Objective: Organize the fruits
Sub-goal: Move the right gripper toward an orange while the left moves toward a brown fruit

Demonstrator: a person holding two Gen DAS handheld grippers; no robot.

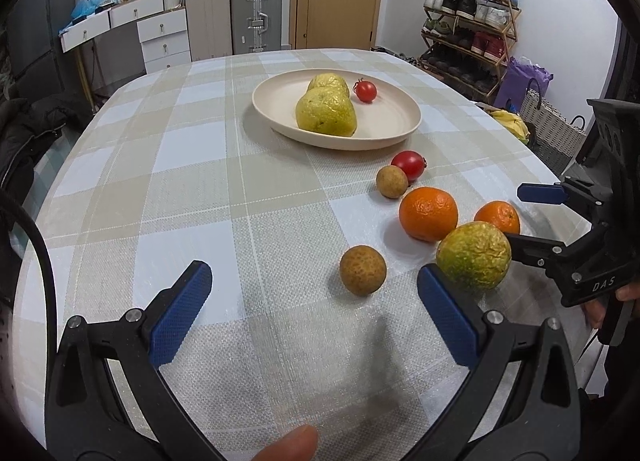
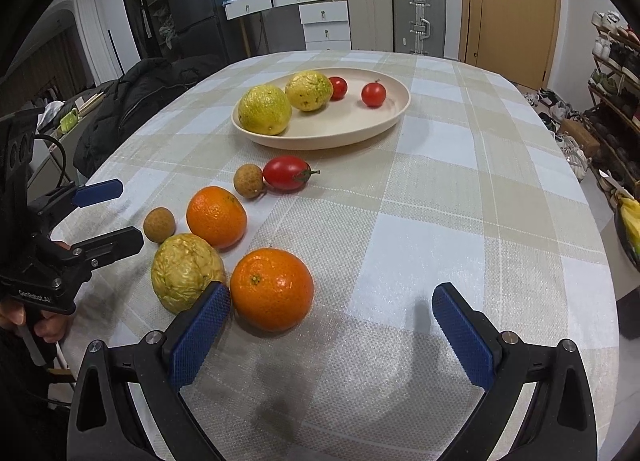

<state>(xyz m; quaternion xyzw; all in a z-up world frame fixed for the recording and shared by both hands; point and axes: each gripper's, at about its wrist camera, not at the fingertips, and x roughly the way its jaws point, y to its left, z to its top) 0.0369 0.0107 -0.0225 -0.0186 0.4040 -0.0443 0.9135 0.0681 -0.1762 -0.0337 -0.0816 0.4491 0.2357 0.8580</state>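
The wrinkled green-yellow fruit (image 2: 186,273) lies on the tabletop (image 2: 440,221) well short of the plate (image 2: 384,117), at the near end of the loose row of fruit, just beside a large orange (image 2: 272,288) and touching or nearly touching it. Its skin is puckered and dull, so I would judge it light, a bit yielding and not slippery; a hold across its widest middle, from the two open sides and away from the orange, should sit well without much squeeze. The orange looks firmer and heavier, with a waxy sheen, and would want the pads square on its equator. A second orange (image 2: 216,216) lies closer to the plate, with a small brown fruit (image 2: 159,224) beside it; another brown one (image 2: 248,180) and a red tomato (image 2: 286,173) lie nearest the plate. The tomato looks thin-skinned and easy to bruise. On the plate are two more wrinkled fruits and two small tomatoes. The right gripper (image 2: 330,325) hangs empty with its jaws spread wide, one pad right against the wrinkled fruit. The left gripper (image 1: 314,315) is likewise wide open and holding nothing, low over the cloth on the far side of the row from the right one.
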